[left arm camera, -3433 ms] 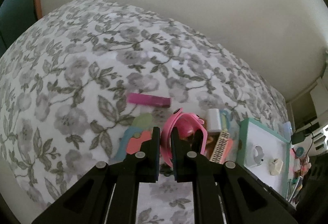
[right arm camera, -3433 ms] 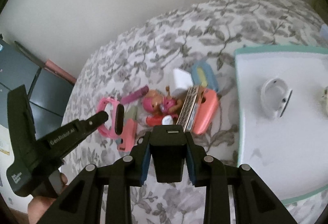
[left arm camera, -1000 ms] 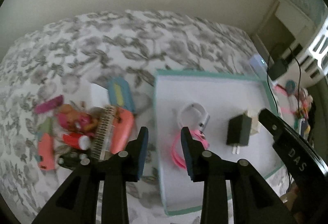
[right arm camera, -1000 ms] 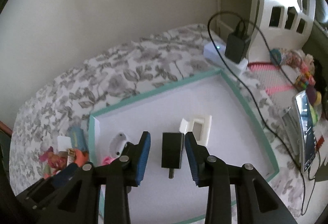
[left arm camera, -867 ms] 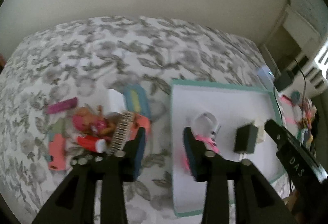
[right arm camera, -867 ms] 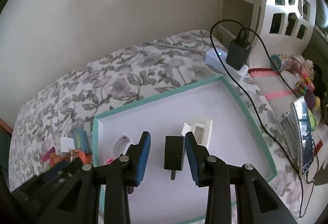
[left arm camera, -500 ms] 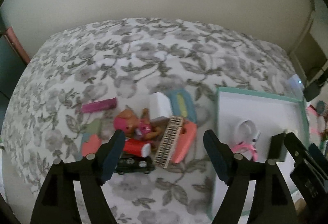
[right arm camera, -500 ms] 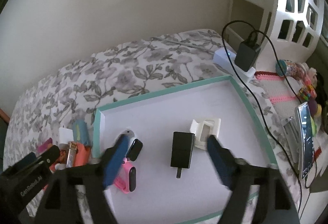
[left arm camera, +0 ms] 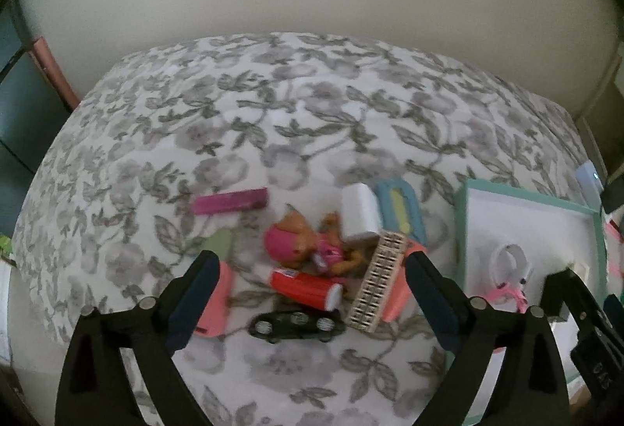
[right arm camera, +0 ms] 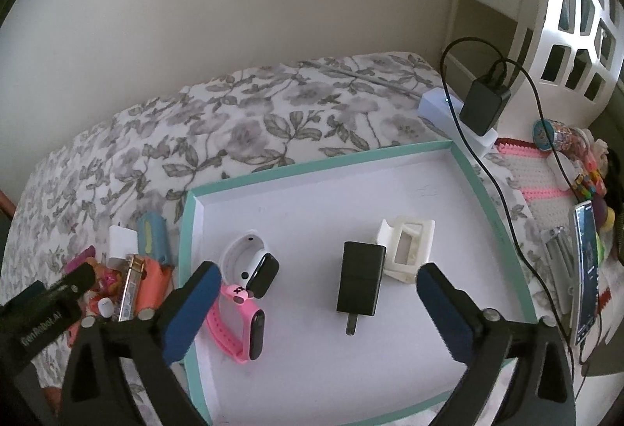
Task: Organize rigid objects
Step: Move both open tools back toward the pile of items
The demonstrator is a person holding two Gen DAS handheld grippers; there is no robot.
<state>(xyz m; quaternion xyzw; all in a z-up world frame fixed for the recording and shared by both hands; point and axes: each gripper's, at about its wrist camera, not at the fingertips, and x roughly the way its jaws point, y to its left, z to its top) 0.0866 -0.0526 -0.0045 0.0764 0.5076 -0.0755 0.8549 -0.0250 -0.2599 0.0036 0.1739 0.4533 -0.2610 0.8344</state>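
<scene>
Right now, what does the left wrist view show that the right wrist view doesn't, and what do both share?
Only the left wrist view shows the black toy car and the whole red tube in the pile on the floral bedspread, framed by the left claw, its jaws opening on nothing. Only the right wrist view shows the black charger clear in the tray, the plugged-in adapter and the right claw, jaws also opening, empty. Both share the teal-rimmed tray, white watch, pink watch and harmonica.
</scene>
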